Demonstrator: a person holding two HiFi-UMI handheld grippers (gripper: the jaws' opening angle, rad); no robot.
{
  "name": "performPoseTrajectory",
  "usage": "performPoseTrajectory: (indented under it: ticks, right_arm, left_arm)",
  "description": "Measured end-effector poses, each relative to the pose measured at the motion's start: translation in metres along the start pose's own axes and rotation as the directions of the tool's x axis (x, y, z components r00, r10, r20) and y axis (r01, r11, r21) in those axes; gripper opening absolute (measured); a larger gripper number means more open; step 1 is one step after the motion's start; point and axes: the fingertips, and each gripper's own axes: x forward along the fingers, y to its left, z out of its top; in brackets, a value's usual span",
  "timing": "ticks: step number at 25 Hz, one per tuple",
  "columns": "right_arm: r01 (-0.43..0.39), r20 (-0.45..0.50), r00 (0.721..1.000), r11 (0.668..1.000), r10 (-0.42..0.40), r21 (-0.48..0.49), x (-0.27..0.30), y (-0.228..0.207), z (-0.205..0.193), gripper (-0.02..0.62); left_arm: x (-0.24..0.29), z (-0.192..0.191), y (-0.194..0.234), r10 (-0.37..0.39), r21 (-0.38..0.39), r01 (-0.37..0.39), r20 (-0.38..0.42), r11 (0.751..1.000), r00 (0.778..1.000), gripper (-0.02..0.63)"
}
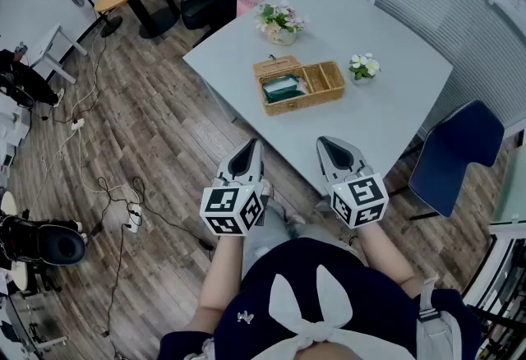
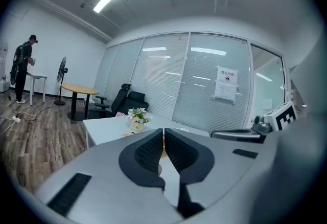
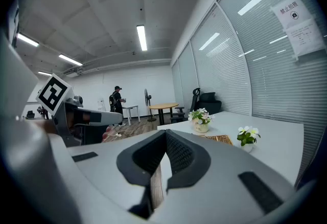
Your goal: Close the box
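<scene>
White table (image 1: 386, 108) holds open box (image 1: 300, 85); left tool (image 1: 252, 145), right tool (image 1: 325, 141) pressed together, seemingly empty

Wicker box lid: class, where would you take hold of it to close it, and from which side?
Probably the free edge of the lid, farthest from the box, reached from the left gripper side: the lid lies folded back, apparently hinged at the box's far rim.

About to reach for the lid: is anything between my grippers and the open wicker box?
Nothing visible. Only bare table lies between the left gripper, the right gripper and the box.
</scene>
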Motion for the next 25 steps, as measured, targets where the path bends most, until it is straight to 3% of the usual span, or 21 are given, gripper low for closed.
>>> performPoseTrajectory:
  ticks: [14, 25]
  right_arm:
    - [0.02, 0.003, 1.0, 1.0, -0.02, 0.018, 0.033, -0.014, 0.006, 0.003]
    - [0.058, -0.01, 0.998, 0.998, -0.057, 0.022, 0.075, -0.035, 0.02, 0.004]
  left_arm:
    - [0.034, 0.005, 0.022, -0.004, 0.003, 0.004, -0.028, 1.0, 1.0, 0.029]
    - [0.082, 0.03, 0.059, -0.031, -0.005, 0.031, -0.034, 0.999, 0.999, 0.032]
